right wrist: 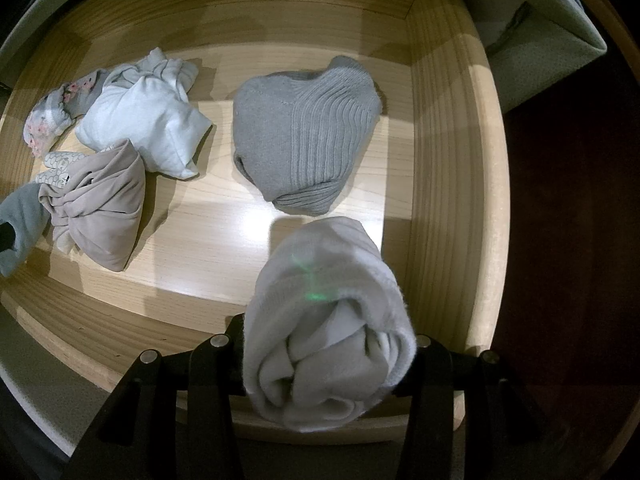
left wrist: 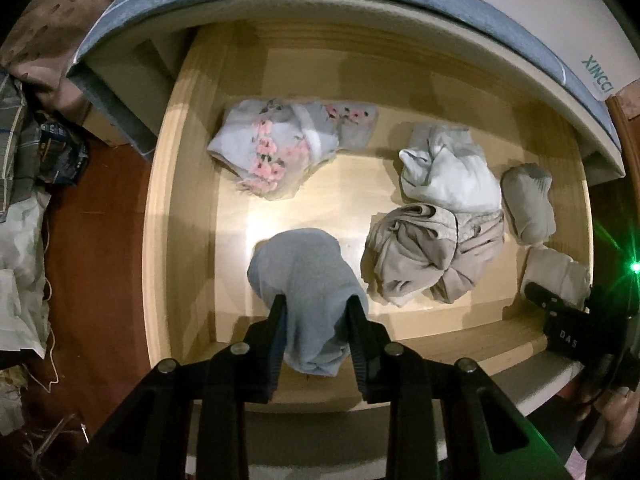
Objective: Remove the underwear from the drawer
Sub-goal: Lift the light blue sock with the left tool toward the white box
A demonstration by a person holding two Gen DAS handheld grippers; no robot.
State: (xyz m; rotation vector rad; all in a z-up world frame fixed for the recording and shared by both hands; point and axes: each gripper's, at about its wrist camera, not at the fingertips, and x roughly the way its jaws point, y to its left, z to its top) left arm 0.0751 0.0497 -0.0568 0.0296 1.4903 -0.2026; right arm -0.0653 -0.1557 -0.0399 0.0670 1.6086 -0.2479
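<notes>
We look straight down into an open wooden drawer [left wrist: 180, 160]. Our left gripper [left wrist: 316, 308] has its jaws nearly closed, pinching a blue-grey rolled garment [left wrist: 304, 272] whose long axis runs away from us, hanging above the drawer floor. Our right gripper [right wrist: 328, 340] clamps a white rolled bundle [right wrist: 328, 320], its coiled end facing us, near the drawer's front right corner.
</notes>
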